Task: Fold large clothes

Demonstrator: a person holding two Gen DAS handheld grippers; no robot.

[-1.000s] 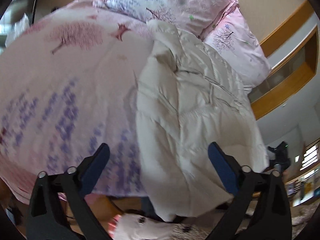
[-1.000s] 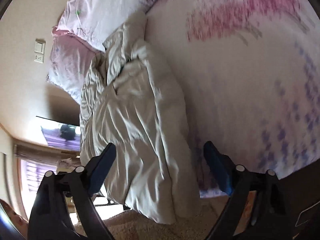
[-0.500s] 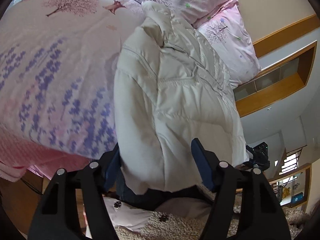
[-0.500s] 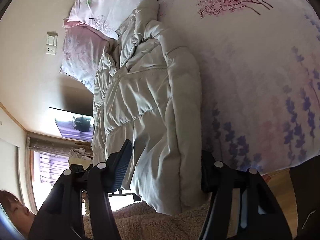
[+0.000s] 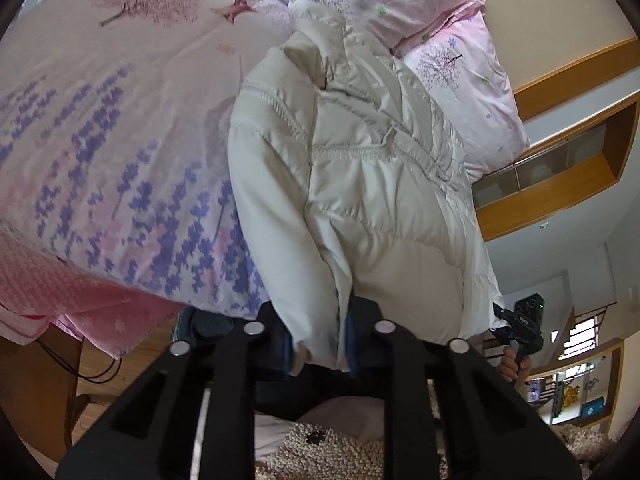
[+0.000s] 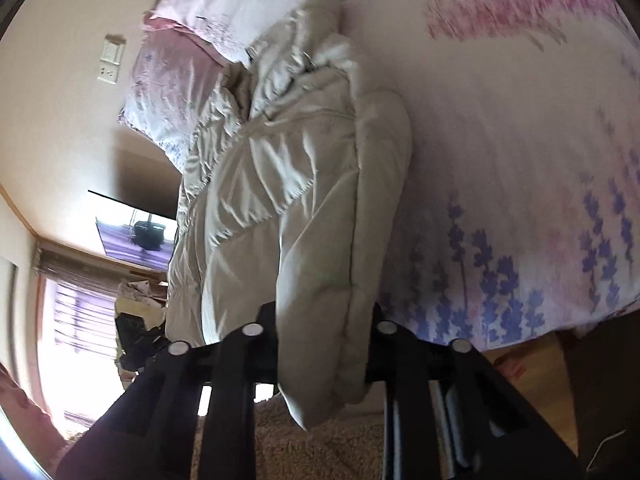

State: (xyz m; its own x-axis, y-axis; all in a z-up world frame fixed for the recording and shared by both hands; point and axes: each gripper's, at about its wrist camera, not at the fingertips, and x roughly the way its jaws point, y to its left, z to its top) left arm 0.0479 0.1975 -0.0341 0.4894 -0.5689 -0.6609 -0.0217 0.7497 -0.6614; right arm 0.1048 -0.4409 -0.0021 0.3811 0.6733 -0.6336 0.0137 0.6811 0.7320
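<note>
At the bed's edge, both downward-angled claws (image 5: 318,340) (image 6: 322,344) have just clamped the jacket (image 5: 360,184).

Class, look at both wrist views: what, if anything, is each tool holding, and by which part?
Both hold the jacket at its near bottom hem: left tool and right tool, each clamped on a hem corner.

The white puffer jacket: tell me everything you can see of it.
The white puffer jacket is cream, quilted and shiny, with stitched seams across its panels and a stand-up collar near the pink pillows. It lies lengthwise on the floral bedspread, already folded narrow, its hem hanging over the bed's edge. The left gripper and the right gripper have just closed, each pinching a corner of that hem.
</note>
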